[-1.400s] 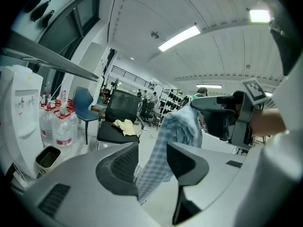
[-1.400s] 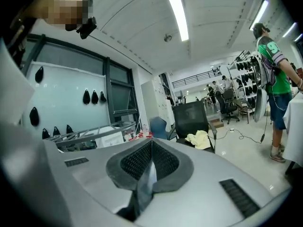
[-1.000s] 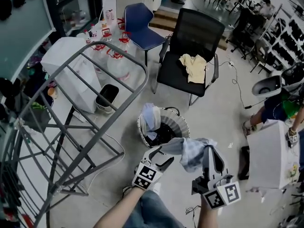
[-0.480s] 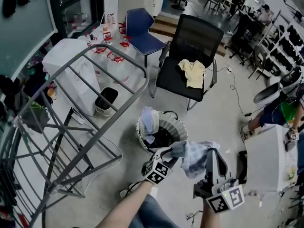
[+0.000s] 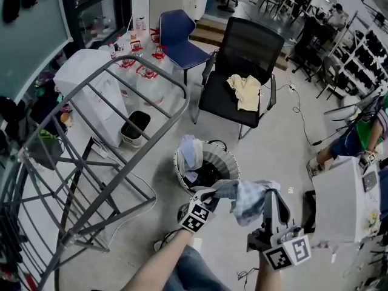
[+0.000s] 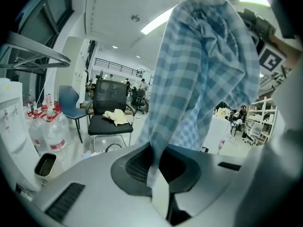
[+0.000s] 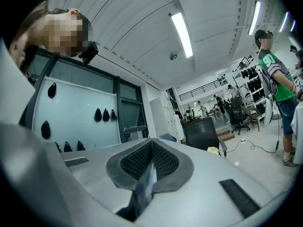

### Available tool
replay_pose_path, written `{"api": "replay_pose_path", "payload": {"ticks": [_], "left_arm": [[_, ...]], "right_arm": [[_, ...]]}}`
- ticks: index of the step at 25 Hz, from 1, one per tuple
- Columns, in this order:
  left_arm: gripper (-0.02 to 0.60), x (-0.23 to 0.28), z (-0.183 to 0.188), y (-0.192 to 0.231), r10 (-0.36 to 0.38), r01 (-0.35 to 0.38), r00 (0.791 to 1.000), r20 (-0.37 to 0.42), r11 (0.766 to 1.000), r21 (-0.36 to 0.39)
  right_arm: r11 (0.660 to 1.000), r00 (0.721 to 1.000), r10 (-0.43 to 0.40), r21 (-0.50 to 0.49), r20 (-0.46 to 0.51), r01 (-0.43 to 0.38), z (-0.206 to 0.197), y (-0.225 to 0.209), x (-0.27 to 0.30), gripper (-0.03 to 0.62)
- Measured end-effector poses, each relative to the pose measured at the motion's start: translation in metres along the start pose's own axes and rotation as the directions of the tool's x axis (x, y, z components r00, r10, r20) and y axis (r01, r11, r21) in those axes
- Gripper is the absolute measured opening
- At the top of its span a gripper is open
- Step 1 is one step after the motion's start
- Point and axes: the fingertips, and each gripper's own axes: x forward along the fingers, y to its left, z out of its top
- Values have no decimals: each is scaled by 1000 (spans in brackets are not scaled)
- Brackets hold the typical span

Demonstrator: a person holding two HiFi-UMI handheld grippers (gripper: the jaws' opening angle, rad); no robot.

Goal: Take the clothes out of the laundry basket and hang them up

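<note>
I hold a blue checked garment (image 5: pixel 247 200) between both grippers, above the floor in front of the laundry basket (image 5: pixel 226 157). My left gripper (image 5: pixel 216 194) has just been closing and now pinches the garment's left edge; in the left gripper view the checked garment (image 6: pixel 203 70) runs down into the shut jaws of that gripper (image 6: pixel 155 163). My right gripper (image 5: pixel 270 195) is shut on the garment's right side, and a thin fold of fabric (image 7: pixel 143 183) shows between its pads (image 7: pixel 161 160). More clothes (image 5: pixel 190 153) lie in the basket.
A grey drying rack (image 5: pixel 102 132) stands at the left. Behind the basket is a black office chair (image 5: pixel 250 44) with a yellow cloth (image 5: pixel 245 91), and a blue chair (image 5: pixel 179 35) beside it. A white box (image 5: pixel 339 202) and a person (image 5: pixel 364 132) are at the right.
The left gripper's jaws were open beside the garment's left edge; they have shut on it. The right gripper has kept its hold and its place.
</note>
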Motion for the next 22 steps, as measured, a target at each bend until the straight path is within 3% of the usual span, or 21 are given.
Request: {"api": "replay_pose_path", "payload": {"ticks": [9, 17, 22], "left_arm": [[35, -49, 16, 55, 152, -136, 985, 86, 977, -163], [35, -125, 80, 85, 263, -212, 938, 226, 951, -226], [35, -173, 138, 83, 280, -214, 901, 331, 951, -222]], "right_arm": [[998, 998, -61, -10, -10, 61, -11, -30, -10, 5], [990, 988, -142, -24, -56, 141, -24, -58, -4, 5], [983, 979, -176, -70, -101, 170, -30, -62, 10, 5]]}}
